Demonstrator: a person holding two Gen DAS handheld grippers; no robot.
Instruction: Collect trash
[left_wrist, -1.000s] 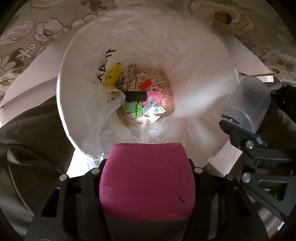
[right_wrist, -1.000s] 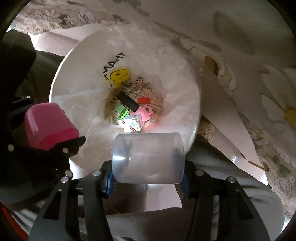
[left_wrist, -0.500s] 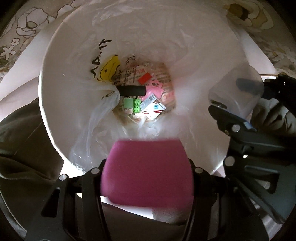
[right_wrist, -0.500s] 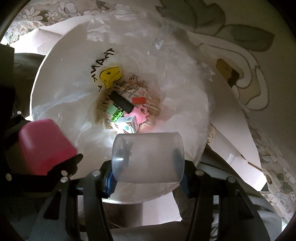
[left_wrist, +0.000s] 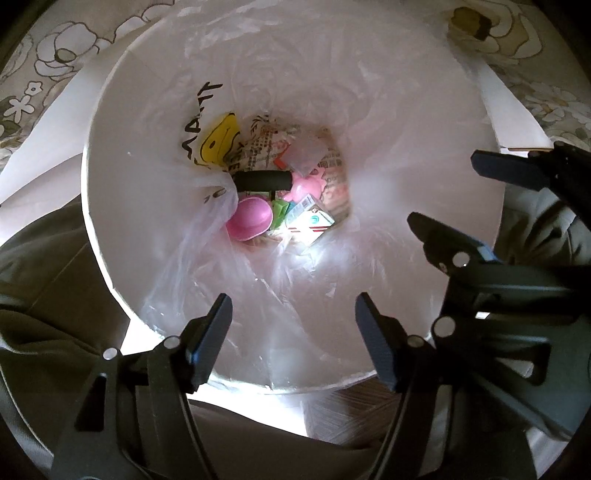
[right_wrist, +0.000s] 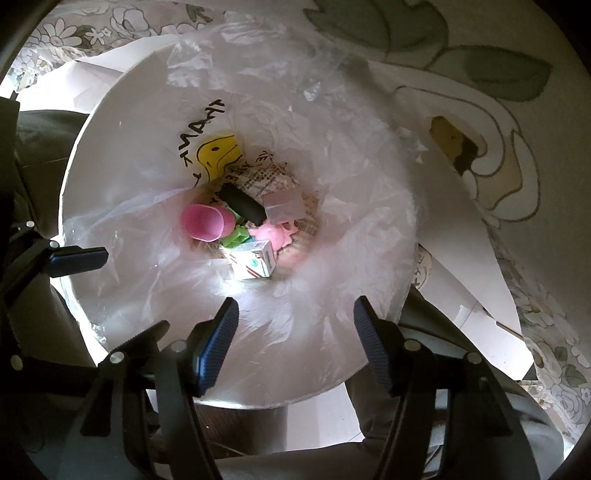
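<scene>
A white bin (left_wrist: 110, 229) (right_wrist: 92, 155) lined with a clear plastic bag lies below both grippers. At its bottom lie a pink cup (left_wrist: 249, 218) (right_wrist: 205, 221), a clear plastic cup (left_wrist: 306, 155) (right_wrist: 284, 208), a black cylinder (left_wrist: 262, 181) (right_wrist: 243, 203), a pink toy, green bricks and a small white carton (left_wrist: 310, 223) (right_wrist: 253, 260). My left gripper (left_wrist: 293, 314) hangs over the bin's near rim, its jaws opening with nothing between them. My right gripper (right_wrist: 295, 317) (left_wrist: 458, 192) is above the rim too, jaws opening and empty.
The bin stands on a floral-patterned cloth (right_wrist: 480, 74) with white paper sheets (right_wrist: 469, 240) beside it. Dark green fabric (left_wrist: 44, 295) lies at the left and near side of the bin.
Both grippers have opened. The pink cup left the left gripper and the clear cup left the right gripper; both now lie at the bottom of the bin.
</scene>
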